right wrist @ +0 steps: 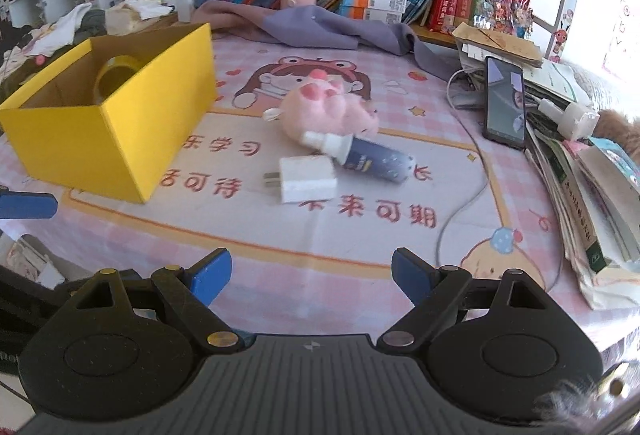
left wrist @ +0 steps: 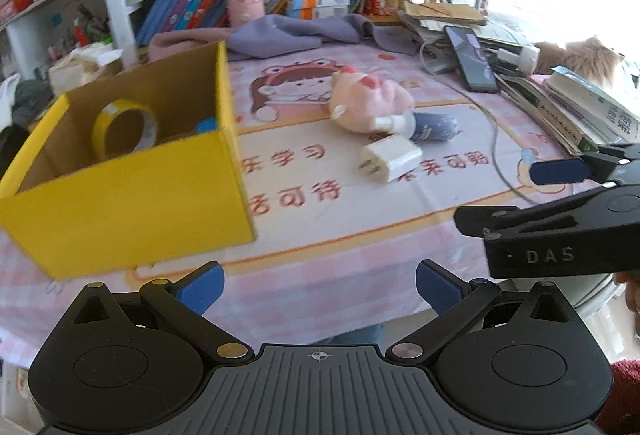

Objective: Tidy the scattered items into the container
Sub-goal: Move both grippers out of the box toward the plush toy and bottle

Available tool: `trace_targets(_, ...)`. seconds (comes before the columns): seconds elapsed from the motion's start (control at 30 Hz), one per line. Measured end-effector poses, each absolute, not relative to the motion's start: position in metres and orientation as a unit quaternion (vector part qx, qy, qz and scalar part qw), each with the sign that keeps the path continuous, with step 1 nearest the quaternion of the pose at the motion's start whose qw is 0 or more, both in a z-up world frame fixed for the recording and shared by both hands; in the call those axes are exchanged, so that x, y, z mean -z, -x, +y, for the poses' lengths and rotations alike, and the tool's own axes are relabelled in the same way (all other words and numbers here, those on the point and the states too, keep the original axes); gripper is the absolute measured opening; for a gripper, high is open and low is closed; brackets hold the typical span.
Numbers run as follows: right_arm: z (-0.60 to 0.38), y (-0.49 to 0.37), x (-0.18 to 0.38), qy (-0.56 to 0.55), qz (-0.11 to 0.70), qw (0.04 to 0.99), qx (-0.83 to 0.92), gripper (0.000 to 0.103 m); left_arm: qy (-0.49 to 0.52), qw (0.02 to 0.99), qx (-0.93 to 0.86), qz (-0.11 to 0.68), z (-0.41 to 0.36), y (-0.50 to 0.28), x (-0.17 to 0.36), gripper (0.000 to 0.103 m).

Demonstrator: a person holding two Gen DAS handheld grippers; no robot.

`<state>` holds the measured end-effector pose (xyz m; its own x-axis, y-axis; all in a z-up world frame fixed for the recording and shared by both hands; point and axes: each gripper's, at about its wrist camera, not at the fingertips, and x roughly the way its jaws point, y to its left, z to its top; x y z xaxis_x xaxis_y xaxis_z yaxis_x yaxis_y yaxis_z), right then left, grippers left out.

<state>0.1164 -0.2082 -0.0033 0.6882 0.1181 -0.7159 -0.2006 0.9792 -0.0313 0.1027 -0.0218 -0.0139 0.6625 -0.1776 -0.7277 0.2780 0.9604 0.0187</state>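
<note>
Three items left outside yellow box: pink plush, spray bottle, white charger, clustered on worktop right of box. Tape roll already inside box. Left tongs spread, empty; right tongs spread, empty, both short of cluster.

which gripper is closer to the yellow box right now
Left. The left gripper hangs open just off the yellow box, near its front corner. The right gripper is open too, further over, facing the white charger.
</note>
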Motion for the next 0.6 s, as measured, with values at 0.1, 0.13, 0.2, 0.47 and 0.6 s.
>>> trace_targets(0.1,-0.219,-0.129,0.002,0.056,0.384,0.917,-0.091,0.087,-0.069,0.909,0.137,0.388,-0.038,-0.113,0.013,0.103)
trace_targets(0.13,-0.222,-0.133,0.002,0.057,0.383,0.917,-0.092,0.087,-0.072,0.909,0.140,0.387,-0.044,-0.117,0.013,0.103)
trace_targets(0.2,-0.229,-0.142,0.001,0.060,0.384,0.917,-0.096,0.086,-0.073,0.907,0.141,0.389,-0.053,-0.124,0.014,0.103)
trace_targets(0.47,-0.258,-0.178,0.005,0.080,0.391,0.909,-0.118,0.084,-0.056,0.904,0.131,0.402,-0.086,-0.154,0.021,0.103)
trace_targets(0.6,-0.269,-0.199,0.008,0.097,0.394,0.903,-0.140,0.084,-0.041,0.902,0.120,0.412,-0.096,-0.167,0.026,0.103)
